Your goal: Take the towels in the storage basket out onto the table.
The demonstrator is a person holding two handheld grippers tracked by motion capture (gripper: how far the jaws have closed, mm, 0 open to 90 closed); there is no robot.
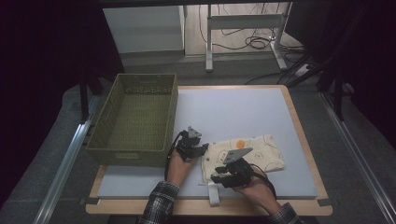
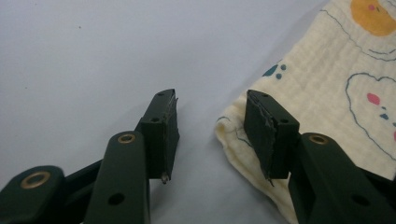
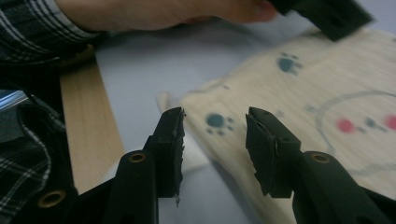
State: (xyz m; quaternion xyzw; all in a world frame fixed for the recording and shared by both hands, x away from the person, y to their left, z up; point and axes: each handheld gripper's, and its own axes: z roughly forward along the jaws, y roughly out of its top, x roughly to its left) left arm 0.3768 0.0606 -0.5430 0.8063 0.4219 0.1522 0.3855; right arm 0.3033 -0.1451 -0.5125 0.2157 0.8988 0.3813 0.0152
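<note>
At the cloth's [image 1: 243, 153] near-left corners, both grippers, left [image 1: 192, 143] and right [image 1: 227, 175], gape empty; pinch hems squarely.

**My table and what lies on it**

My table [image 1: 306, 140] has a pale wooden rim and a light grey mat. On it I see an olive woven basket [image 1: 135, 119] at the left and a cream printed cloth [image 1: 261, 151] lying flat near my edge.

One basket [image 1: 135, 116], one cloth [image 1: 261, 149]
</note>
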